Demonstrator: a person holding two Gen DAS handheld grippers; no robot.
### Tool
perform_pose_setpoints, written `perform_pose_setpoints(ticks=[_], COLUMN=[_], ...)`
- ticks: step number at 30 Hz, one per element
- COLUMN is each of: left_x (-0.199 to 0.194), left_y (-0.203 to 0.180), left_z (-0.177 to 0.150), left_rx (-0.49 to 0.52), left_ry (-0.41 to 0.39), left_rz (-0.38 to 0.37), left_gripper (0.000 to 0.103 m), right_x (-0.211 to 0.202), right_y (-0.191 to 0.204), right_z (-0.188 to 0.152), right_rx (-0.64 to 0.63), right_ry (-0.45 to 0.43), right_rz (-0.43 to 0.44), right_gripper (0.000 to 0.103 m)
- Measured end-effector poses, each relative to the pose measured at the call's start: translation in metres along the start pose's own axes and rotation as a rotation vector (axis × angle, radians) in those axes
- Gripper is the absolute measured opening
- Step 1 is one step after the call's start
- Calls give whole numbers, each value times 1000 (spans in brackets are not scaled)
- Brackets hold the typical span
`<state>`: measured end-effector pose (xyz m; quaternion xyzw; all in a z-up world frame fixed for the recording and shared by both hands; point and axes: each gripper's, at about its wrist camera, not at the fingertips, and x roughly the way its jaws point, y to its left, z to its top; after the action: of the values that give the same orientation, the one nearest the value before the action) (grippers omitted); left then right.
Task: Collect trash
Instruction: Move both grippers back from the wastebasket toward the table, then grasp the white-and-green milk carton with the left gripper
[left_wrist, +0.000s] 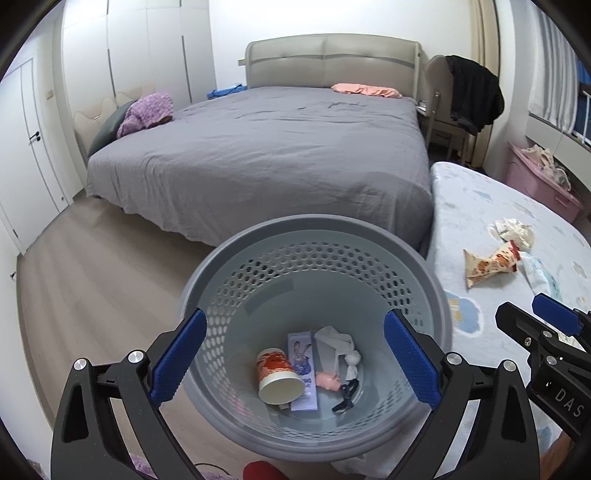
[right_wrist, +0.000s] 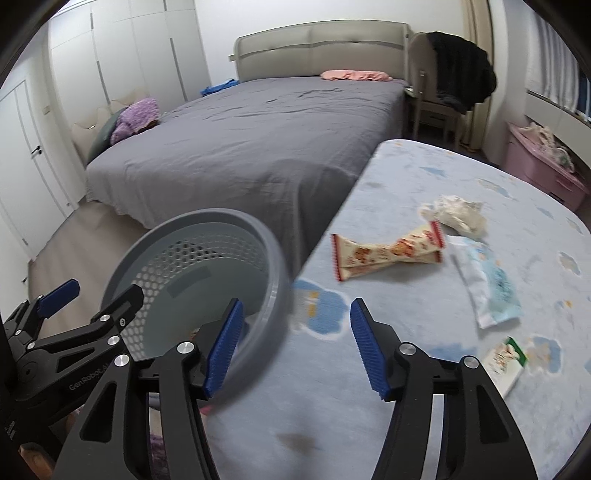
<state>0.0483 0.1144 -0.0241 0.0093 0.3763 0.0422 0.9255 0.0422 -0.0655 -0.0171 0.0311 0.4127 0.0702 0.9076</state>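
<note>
Both claws gape empty, left claw (left_wrist: 295, 354) over the basket (left_wrist: 436, 291), right claw (right_wrist: 295, 345) seemingly straddling its rim.

Grey, hole-dotted basket (left_wrist: 317, 236) with a red-and-white cup (left_wrist: 279, 376), a pale purple cartoon-printed wrapper (left_wrist: 301, 354), white crumpled tissue (left_wrist: 338, 345), and a small pink pig figure (left_wrist: 328, 380) inside. Pale blue mattress cover (right_wrist: 424, 177) printed with blue and white clouds, under a cream snack bag (right_wrist: 384, 254) edged in red, a white-and-light-blue packet (right_wrist: 487, 284), an off-white crumpled wad (right_wrist: 456, 214) and a white packet with a green corner (right_wrist: 506, 360). Black gripper frames with ribbed blue fingers (left_wrist: 179, 356); plain grey bedspread (left_wrist: 258, 147), beige headboard (left_wrist: 332, 61).
</note>
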Motion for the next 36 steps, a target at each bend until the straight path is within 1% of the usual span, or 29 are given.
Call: perform_pose_setpoints(ticks=[3, 5, 7, 11, 17, 22, 29, 34, 36], left_x=[-3, -5, -7, -8, -9, -13, -15, -19, -19], left_y=[-13, -21, -29, -46, -71, -98, -148, -191, -206], left_z=[-1, -1, -1, -3, -5, -11, -24, -36, -40], left_rx=[21, 30, 44, 67, 104, 150, 231, 306, 335], left_ry=[-6, -11, -14, -15, -10, -3, 52, 87, 98], left_rz=[-20, -32, -48, -74, -118, -170, -286, -383, -404], left_gripper=[95, 95, 95, 96, 96, 96, 96, 96, 96], right_x=[-7, -13, -21, -40, -53, -64, -83, -99, -103], right_y=[-13, -22, -32, -59, -99, -130, -184, -220, -228], right_z=[-8, -13, -19, -34, -59, -77, -91, -99, -100], right_rx=[22, 42, 63, 110, 215, 255, 321, 386, 405], right_ry=[-3, -10, -28, -63, -41, -14, -3, -29, -42], right_rz=[-44, -74, -101, -189, -246, -292, -324, -325, -319], right_gripper=[61, 65, 65, 69, 70, 70, 70, 70, 70])
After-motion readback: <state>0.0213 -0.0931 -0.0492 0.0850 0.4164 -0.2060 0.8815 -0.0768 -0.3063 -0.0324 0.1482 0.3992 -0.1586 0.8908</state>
